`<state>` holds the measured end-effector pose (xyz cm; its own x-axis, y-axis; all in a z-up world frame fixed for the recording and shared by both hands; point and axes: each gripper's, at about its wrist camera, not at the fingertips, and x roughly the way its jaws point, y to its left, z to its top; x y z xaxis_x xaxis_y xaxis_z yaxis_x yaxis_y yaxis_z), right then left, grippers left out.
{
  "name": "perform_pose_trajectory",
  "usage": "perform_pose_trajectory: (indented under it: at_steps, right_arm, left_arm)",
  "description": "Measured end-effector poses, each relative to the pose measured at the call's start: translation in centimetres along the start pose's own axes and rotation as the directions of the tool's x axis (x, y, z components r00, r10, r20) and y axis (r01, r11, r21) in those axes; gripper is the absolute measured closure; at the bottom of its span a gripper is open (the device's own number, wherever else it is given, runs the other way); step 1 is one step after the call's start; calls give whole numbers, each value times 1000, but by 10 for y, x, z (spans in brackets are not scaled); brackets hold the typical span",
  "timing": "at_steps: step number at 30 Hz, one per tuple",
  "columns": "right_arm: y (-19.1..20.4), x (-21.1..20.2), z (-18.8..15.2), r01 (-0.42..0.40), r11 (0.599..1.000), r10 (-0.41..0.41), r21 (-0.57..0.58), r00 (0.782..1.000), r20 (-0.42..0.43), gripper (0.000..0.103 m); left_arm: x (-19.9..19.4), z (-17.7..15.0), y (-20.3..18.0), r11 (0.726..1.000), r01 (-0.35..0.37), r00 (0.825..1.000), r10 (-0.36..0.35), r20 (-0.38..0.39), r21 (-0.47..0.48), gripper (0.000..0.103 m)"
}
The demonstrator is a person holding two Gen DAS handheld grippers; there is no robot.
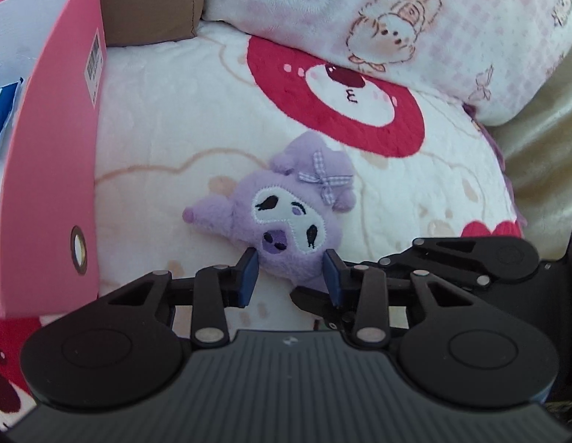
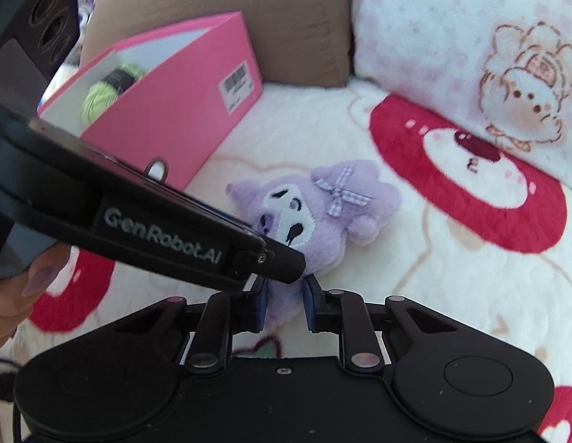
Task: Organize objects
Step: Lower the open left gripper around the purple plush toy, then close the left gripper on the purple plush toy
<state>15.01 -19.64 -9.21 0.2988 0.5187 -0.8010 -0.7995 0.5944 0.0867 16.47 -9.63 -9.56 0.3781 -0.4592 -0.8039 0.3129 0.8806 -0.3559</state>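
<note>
light: bright, soft daylight — washed whites | shadows: faint | blur: slight, right view | edges: fisheye bending

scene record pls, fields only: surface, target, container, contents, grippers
surface: cream blanket with red bear print
target: purple plush toy, lying on blanket beside box
container: pink box, open top
contents: green yarn ball; a blue packet
left gripper: pads closed on plush's lower end
right gripper: closed on a lower part of plush
pillows: pink-check pillow, brown cushion behind
</note>
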Motion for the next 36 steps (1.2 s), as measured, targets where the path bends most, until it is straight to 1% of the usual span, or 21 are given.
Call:
perform_pose_trajectory:
  at_steps: [1,2,3,4,5,6,8,11,14,16,19,22,23,25,27,31,36]
  right_arm:
    - [3,-4,-2,12,999,-12,-38,1000,12,74]
    - [7,-7,-2,30,996,-28,-88,999,25,62]
    - [11,-9,-3,66,987,-59,-144,997,46,54]
    - [13,-11,-3,107,975,-96,-193,993,67,37]
    - [14,-12,-4,142,963,-124,-228,988,90,27]
    - [13,-13,-5,163,954,-139,-250,984,113,24]
    - [5,-11,-3,168,952,-137,-255,981,135,20]
    - [-12,0,-1,113,969,-87,-221,988,124,14]
    - [-20,15,-4,89,972,-68,-217,992,103,11]
    - [-20,25,-7,84,968,-67,-235,995,81,11]
    - [-16,32,-5,105,957,-79,-269,991,105,5]
    - [-17,34,-1,113,958,-81,-263,989,126,3]
    - [-17,35,0,111,961,-79,-254,988,134,3]
    - [-17,37,3,113,967,-80,-229,986,147,3]
    - [-15,38,5,115,973,-86,-201,985,151,3]
    - [-10,36,4,138,969,-109,-206,984,143,9]
    - [-5,31,6,142,975,-122,-171,985,124,15]
  left_arm:
    - [-2,-2,1,1000,-2,1000,2,8,-4,65]
    - [-3,-3,4,1000,1,1000,0,14,-17,65]
    - [-4,-2,7,999,7,1000,-6,20,-33,64]
    - [-5,-2,10,999,14,1000,-13,24,-48,62]
    - [-4,-1,12,998,21,999,-19,28,-58,62]
    - [-4,-1,14,998,27,999,-25,31,-63,61]
    - [-4,1,16,997,36,999,-33,39,-69,58]
    - [-3,3,18,994,54,997,-48,60,-92,54]
    - [-3,4,20,991,67,995,-58,77,-118,50]
    - [-3,3,23,988,78,995,-68,80,-132,48]
    - [1,4,24,988,72,995,-61,83,-140,47]
    - [7,3,24,989,62,994,-49,97,-131,49]
    - [9,3,24,989,69,994,-57,98,-131,54]
    - [11,2,22,988,72,993,-59,99,-134,56]
    - [12,2,21,991,69,993,-57,104,-116,58]
    - [8,2,18,993,68,993,-57,106,-97,61]
    - [-2,0,15,995,60,992,-50,115,-85,64]
